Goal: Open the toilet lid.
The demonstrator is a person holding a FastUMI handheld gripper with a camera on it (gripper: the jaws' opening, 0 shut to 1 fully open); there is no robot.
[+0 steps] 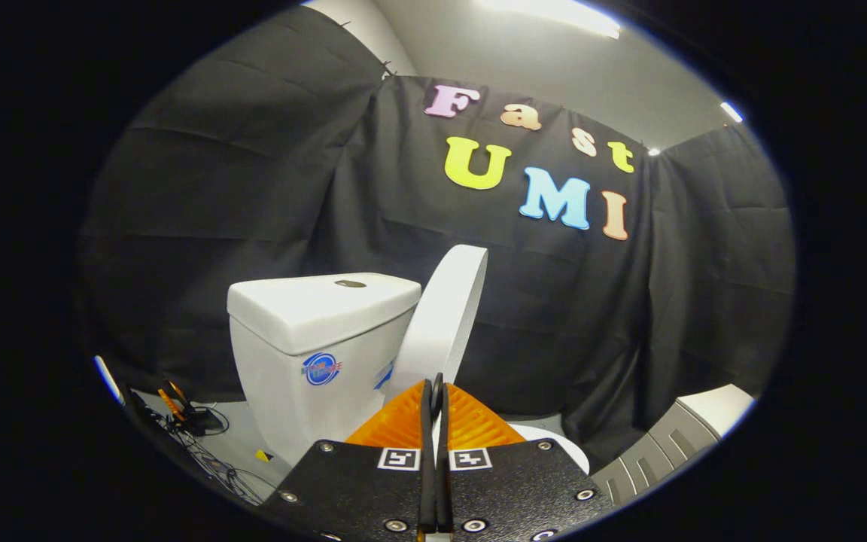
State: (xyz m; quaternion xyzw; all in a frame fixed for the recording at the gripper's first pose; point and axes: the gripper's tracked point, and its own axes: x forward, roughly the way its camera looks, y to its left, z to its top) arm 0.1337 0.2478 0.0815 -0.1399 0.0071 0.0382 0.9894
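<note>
A white toilet stands ahead, with its tank (313, 339) at the left. The white toilet lid (445, 312) is raised, standing almost upright and leaning back toward the tank. My gripper (434, 388) sits just in front of the lid's lower part, its two fingers pressed together with nothing between them. The fingertips overlap the lid's lower edge in the view; whether they touch it I cannot tell. A sliver of the white bowl rim (558, 444) shows to the right behind the gripper body.
Black cloth walls enclose the booth. Cables and a small orange-and-black tool (181, 410) lie on the floor left of the tank. A grey and white ribbed unit (674, 440) stands at the right, close to the bowl.
</note>
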